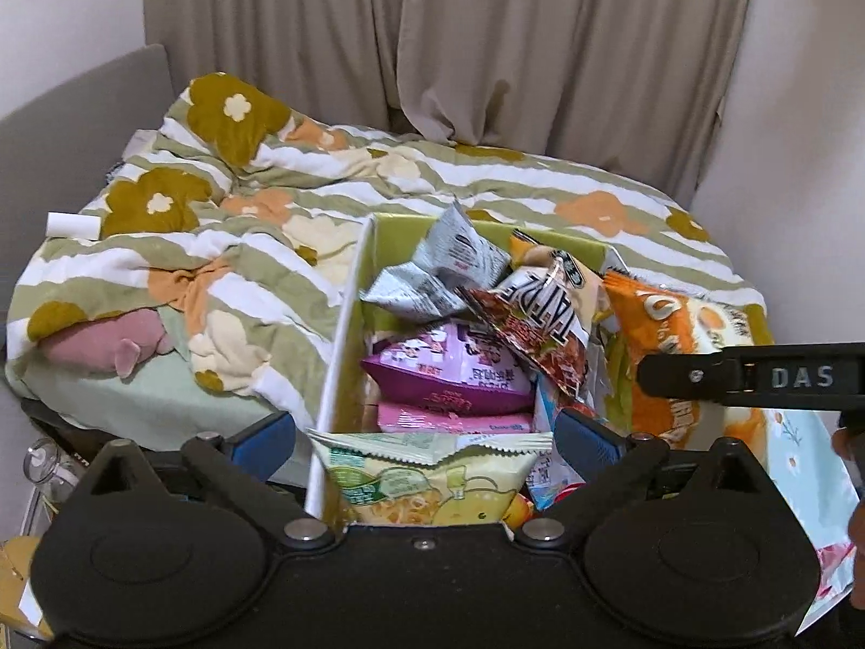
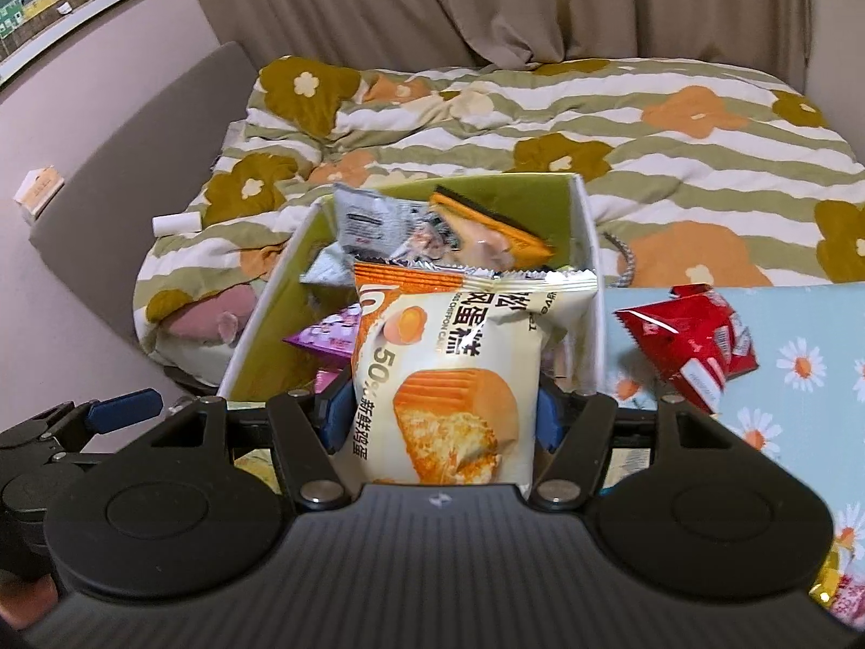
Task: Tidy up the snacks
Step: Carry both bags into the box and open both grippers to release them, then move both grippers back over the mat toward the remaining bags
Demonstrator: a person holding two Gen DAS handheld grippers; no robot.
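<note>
Bed with a striped floral duvet point(image 1: 486, 173) is filling the background, beige curtain point(image 1: 486, 38) hanging behind it. Green-lined storage box point(image 2: 586, 249) is sitting at the bed's near edge, stuffed with snack packs. Right hand-held gripper point(image 2: 438, 414) is clamping a chiffon cake pack point(image 2: 448, 357), holding it upright just over the box's near end, blue pads pressing both sides. Left hand-held gripper point(image 1: 424, 432) is hanging released, jaws fully apart, a yellow-green chip bag point(image 1: 427, 478) lying loose between them inside the box. Red snack pack point(image 2: 686, 346) is lying on the daisy-print cloth point(image 2: 800, 335) right of the box.
</note>
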